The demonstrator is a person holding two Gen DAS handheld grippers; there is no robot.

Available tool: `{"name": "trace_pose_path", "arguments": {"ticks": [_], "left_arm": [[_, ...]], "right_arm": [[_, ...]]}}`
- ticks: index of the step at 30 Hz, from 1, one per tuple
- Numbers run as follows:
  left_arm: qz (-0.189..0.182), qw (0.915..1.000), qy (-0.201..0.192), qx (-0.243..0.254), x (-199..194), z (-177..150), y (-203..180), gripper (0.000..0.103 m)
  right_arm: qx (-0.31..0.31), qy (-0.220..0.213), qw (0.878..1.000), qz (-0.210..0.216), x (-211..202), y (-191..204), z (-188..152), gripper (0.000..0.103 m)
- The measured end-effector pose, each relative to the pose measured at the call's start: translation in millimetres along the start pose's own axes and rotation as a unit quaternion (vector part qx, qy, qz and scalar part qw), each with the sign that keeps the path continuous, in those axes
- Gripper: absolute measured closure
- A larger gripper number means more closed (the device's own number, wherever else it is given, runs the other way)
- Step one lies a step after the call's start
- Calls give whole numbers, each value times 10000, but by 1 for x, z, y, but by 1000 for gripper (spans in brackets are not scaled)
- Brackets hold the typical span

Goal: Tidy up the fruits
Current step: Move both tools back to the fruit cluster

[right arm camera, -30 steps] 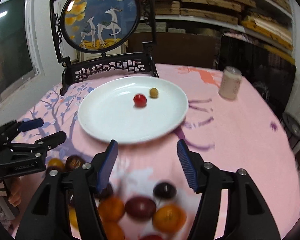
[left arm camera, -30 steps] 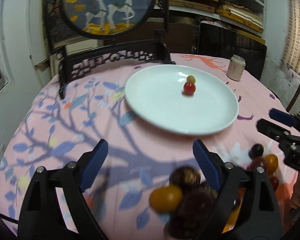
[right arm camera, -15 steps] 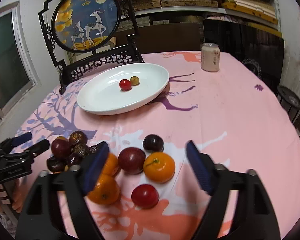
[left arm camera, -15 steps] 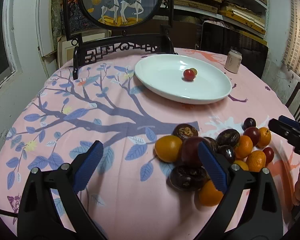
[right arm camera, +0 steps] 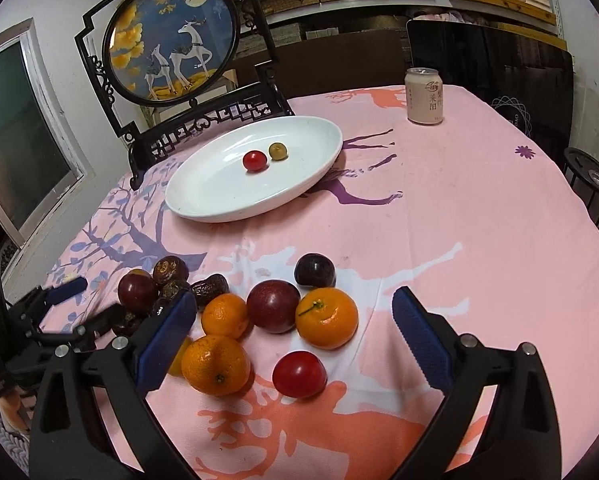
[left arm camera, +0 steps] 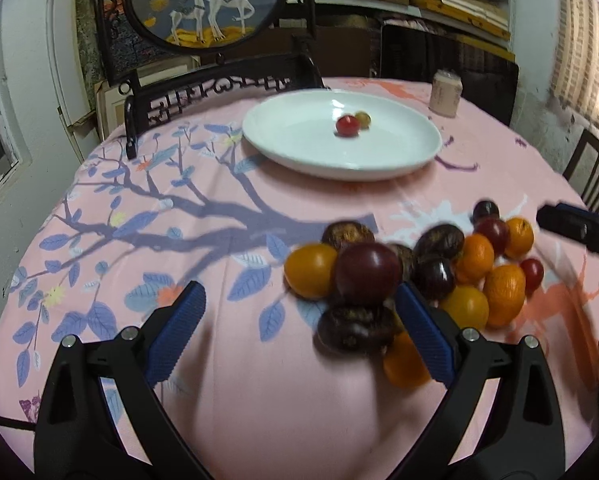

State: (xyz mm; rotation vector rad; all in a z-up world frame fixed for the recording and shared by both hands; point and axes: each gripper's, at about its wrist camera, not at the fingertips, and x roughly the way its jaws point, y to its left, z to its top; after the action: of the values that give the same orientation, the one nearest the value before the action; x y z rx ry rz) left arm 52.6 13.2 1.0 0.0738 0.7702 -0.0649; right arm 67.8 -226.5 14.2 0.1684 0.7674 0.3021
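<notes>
A round table under a pink tablecloth (right arm camera: 439, 208), printed with a purple-blue branching tree and orange deer, carries everything. At its far edge stands one black carved frame holding a round deer picture (right arm camera: 171, 40), with two white deer and yellow foliage on blue. In front of the frame sits one white oval plate (right arm camera: 219, 196), and two small fruits lie in it just beside each other: a red cherry tomato (right arm camera: 255, 160) and an olive-green fruit (right arm camera: 277, 151).

The two grippers come next in size. The right gripper (right arm camera: 291, 332) has its blue-padded jaws spread wide and holds nothing; it hangs over the near end of the fruit pile. The left gripper (left arm camera: 299, 332) is likewise spread wide and empty, its right pad close against the dark fruits at the pile's left end.

The fruit pile (right arm camera: 259, 320) lies on the cloth near the front, well apart from the plate. From the right wrist view I count three oranges (right arm camera: 327, 318), with a fourth yellow-orange fruit partly hidden behind the left pad, one large dark-red plum (right arm camera: 272, 306), one red plum (right arm camera: 299, 374), one dark purple plum (right arm camera: 314, 271), another dark-red one (right arm camera: 136, 292) at the left, and a cluster of wrinkled brown fruits (right arm camera: 170, 272) whose number I cannot tell.

One pale drink can (right arm camera: 424, 96) stands alone far right. Its label bears Chinese characters, too small to read with certainty
</notes>
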Motion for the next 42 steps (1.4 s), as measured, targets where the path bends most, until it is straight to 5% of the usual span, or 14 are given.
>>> {"name": "trace_pose_path", "arguments": {"ticks": [9,12,15,23,33,38,42], "left_arm": [[-71,9996,190,-220,3,-9,16,2],[414,9980,0,-478,-5,-10,32,2],[375,9957,29,-841,-8,-15,48,2],[298,9995,-31,44,-9,-15,11,2],[-23,9998,208,0,1,-16,14,3],[-199,9995,248,-47,2,-16,14,19],[-263,9993,266,94,3,-17,7,21]], "right_arm": [[74,63,9999,36,1,-1,-1,4],[161,48,9998,64,-1,-4,0,4],[220,44,9996,173,-3,-5,0,4],[129,21,9993,347,-8,3,-1,4],[134,147,9996,222,1,2,-3,4],[136,182,9996,146,4,1,-4,4],[147,165,9996,193,2,1,-4,4]]}}
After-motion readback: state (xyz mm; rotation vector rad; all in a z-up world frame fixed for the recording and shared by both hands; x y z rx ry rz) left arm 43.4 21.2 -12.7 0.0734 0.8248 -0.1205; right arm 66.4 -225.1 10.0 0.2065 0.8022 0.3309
